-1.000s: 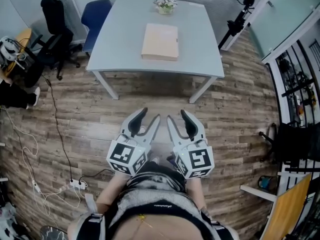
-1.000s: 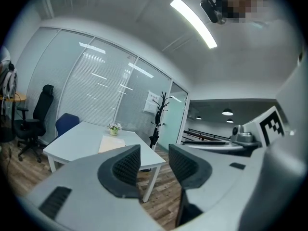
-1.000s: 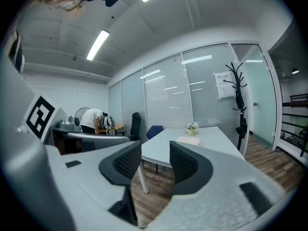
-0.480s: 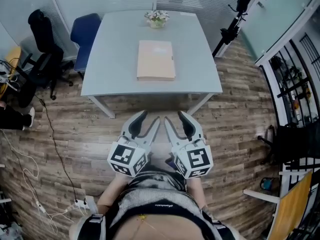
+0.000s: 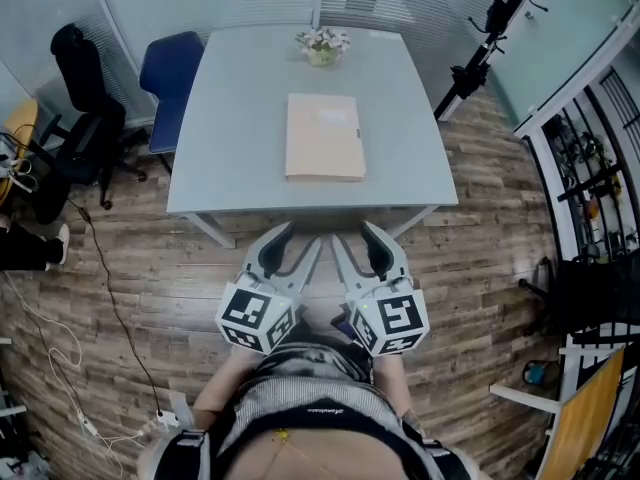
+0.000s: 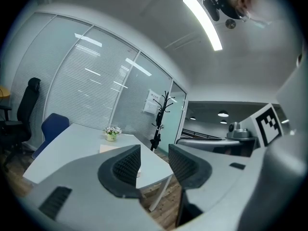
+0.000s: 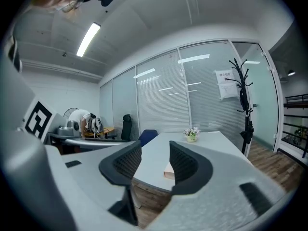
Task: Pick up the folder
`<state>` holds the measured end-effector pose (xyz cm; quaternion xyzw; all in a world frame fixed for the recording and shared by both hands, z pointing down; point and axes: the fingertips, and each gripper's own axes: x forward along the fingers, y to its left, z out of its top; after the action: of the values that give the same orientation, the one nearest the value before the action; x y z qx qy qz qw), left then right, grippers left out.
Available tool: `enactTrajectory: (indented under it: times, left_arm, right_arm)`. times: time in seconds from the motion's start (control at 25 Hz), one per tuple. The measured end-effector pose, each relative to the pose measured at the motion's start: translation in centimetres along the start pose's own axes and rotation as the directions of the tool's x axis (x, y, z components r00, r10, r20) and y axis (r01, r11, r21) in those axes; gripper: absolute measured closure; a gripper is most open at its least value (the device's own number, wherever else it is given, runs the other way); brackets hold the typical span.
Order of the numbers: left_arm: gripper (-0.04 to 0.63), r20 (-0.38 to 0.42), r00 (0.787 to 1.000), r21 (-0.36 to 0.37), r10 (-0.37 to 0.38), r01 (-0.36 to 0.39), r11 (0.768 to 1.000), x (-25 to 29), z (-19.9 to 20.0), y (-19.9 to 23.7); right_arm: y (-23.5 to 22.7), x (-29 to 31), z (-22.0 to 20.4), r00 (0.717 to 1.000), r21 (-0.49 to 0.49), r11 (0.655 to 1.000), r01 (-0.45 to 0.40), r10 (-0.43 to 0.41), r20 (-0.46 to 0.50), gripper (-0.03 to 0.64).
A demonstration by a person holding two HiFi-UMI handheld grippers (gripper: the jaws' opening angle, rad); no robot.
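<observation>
The left tongs [image 5: 297, 245] and right tongs [image 5: 358, 242] sit side by side just short of the tabletop's [image 5: 240, 183] near edge, jaws apart, holding nothing. The folder [image 5: 324, 136] lies flat straight ahead at mid-tabletop, its long axis running away from the person. I judge it slightly nearer the right tongs. The right gripper view frames its near corner between the jaws, whereas the left gripper view half hides it behind one jaw.

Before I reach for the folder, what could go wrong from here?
The folder lies flat on the table, so open jaws may only push it toward the flower pot. The left gripper and right gripper are close to the table's front edge and could knock it.
</observation>
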<state>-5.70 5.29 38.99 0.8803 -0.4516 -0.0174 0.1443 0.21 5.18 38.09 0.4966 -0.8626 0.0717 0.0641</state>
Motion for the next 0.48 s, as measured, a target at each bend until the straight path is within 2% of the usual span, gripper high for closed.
enactTrajectory:
  times: [0.48]
  left_arm:
    - [0.439, -0.021, 1.000, -0.004, -0.005, 0.005, 1.000, 1.8, 0.7, 4.0]
  right_arm:
    - [-0.1, 3.9, 0.2, 1.000, 0.025, 1.000, 0.008, -0.008, -0.008, 0.434]
